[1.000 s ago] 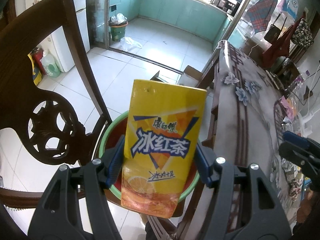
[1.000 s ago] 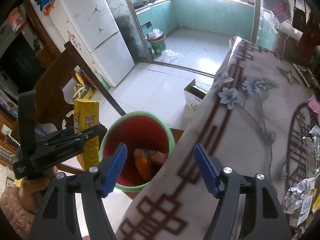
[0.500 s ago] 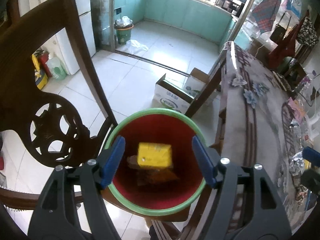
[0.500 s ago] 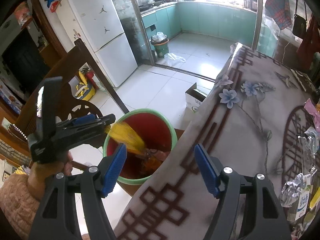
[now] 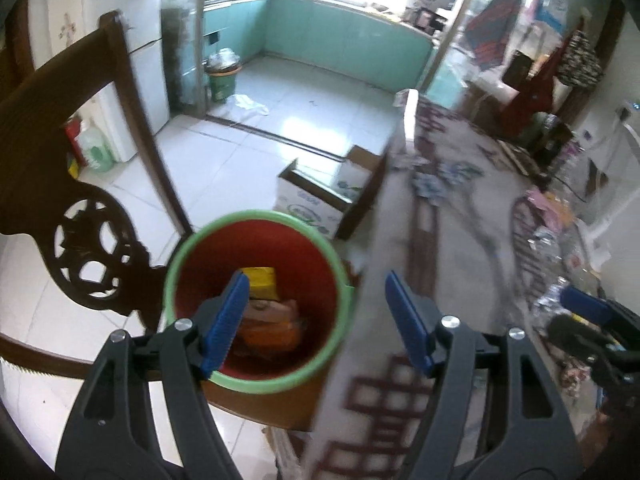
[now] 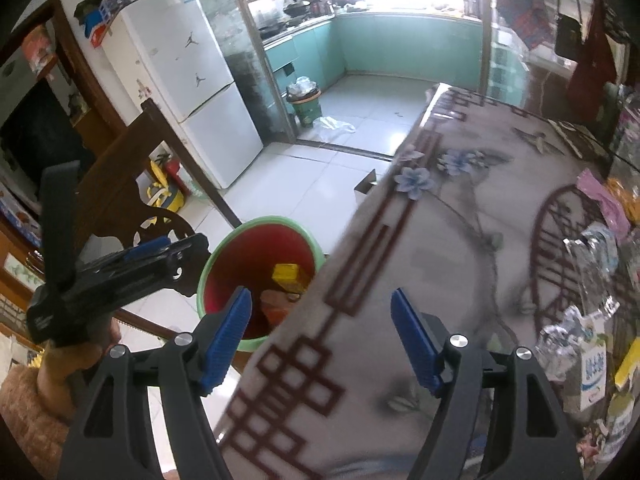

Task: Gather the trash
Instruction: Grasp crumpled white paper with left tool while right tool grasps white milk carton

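Note:
A red bin with a green rim [image 5: 340, 276] [image 6: 208, 276] stands on a wooden chair beside the table. A yellow tea carton [image 5: 262, 282] [image 6: 287, 274] lies inside it on other orange trash. My left gripper [image 5: 316, 320] is open and empty, above the bin and the table edge; it also shows in the right wrist view [image 6: 160, 248]. My right gripper [image 6: 322, 336] is open and empty over the table's patterned cloth [image 6: 460, 220]. Foil wrappers and cartons [image 6: 580, 320] lie at the table's right side.
A carved dark wooden chair back [image 5: 80, 184] rises left of the bin. An open cardboard box [image 5: 320, 196] sits on the white tile floor. A white fridge [image 6: 192, 80] and a small green bin [image 6: 306, 106] stand further back.
My left gripper opened and let go of the yellow carton, which fell into the red bin. The left gripper then swung right toward the table. The right gripper stayed open.

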Action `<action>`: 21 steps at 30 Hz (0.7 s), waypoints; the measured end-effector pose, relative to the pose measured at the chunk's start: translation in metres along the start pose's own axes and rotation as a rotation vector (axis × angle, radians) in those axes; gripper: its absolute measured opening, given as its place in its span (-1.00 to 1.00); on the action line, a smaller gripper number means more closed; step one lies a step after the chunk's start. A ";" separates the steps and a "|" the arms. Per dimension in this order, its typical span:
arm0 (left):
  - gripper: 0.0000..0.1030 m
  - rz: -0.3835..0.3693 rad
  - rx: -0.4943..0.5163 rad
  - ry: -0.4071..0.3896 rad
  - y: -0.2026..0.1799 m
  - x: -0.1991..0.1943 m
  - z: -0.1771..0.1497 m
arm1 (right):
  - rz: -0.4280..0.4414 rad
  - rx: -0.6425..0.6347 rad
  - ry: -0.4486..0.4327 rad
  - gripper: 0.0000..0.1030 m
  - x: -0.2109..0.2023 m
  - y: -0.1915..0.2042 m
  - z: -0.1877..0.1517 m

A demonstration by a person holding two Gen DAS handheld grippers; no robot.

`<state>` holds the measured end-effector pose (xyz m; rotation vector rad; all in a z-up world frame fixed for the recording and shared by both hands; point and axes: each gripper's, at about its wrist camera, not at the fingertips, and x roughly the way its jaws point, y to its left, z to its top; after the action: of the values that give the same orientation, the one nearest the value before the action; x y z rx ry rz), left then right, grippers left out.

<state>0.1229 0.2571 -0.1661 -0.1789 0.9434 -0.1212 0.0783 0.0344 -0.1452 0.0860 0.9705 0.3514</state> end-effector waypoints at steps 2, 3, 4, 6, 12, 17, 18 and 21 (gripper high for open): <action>0.33 -0.021 0.018 -0.004 -0.023 -0.004 -0.004 | -0.007 0.012 -0.004 0.41 -0.009 -0.015 -0.007; 0.33 -0.028 0.025 -0.005 -0.034 -0.005 -0.006 | -0.011 0.017 -0.004 0.41 -0.012 -0.021 -0.010; 0.33 -0.038 0.034 -0.005 -0.047 -0.006 -0.009 | -0.018 0.026 -0.003 0.41 -0.018 -0.032 -0.014; 0.33 -0.055 0.052 -0.003 -0.071 -0.008 -0.014 | -0.028 0.046 -0.002 0.41 -0.028 -0.054 -0.023; 0.34 -0.107 0.093 0.012 -0.143 -0.007 -0.035 | -0.122 0.108 0.036 0.12 -0.053 -0.142 -0.054; 0.34 -0.132 0.123 0.030 -0.197 -0.003 -0.055 | -0.216 0.185 0.112 -0.07 -0.047 -0.225 -0.076; 0.34 -0.133 0.128 0.033 -0.207 -0.002 -0.059 | -0.224 0.188 0.126 -0.07 -0.044 -0.237 -0.080; 0.34 -0.129 0.133 0.037 -0.227 -0.002 -0.067 | -0.223 0.187 0.174 -0.07 -0.032 -0.263 -0.089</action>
<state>0.0621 0.0287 -0.1563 -0.1146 0.9572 -0.3060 0.0561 -0.2311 -0.2304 0.1175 1.1718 0.0622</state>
